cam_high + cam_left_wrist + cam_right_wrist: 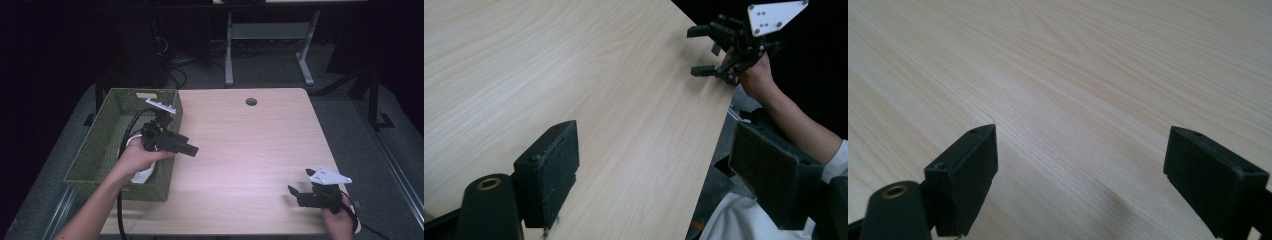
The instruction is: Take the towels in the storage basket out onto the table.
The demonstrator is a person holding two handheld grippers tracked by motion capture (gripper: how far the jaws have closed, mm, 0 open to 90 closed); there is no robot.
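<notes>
basket [100, 145]: green perforated bin on the counter's left edge, long side running front to back. Nearest thing to the left tool.
basket contents: something white [142, 175] low in the near end, partly behind the person's left hand; can't tell what it is. A black cable runs over the same spot.
left tool [192, 150]: held just above the basket's right wall, jaws pointing out over the bare counter. In the left gripper view its pads [555, 175] stand wide apart with nothing between them.
right tool [298, 192]: near the counter's front right corner, well apart from the basket. Jaws spread, nothing held; the right gripper view has bare wood between its pads [968, 170].
counter [250, 150]: light wood, round cable hole [251, 101] near the far edge.
step: my read is neither tool has engaged anything; this looks like a pause between picks, with the left hand at the basket.
next move: if the white item is the target, the left tool needs to swing back, tip down into the near end, and close on it clear of the cable. The right tool has no obvious job until something lands on the counter.
risk: snagging the cable on the way in.
</notes>
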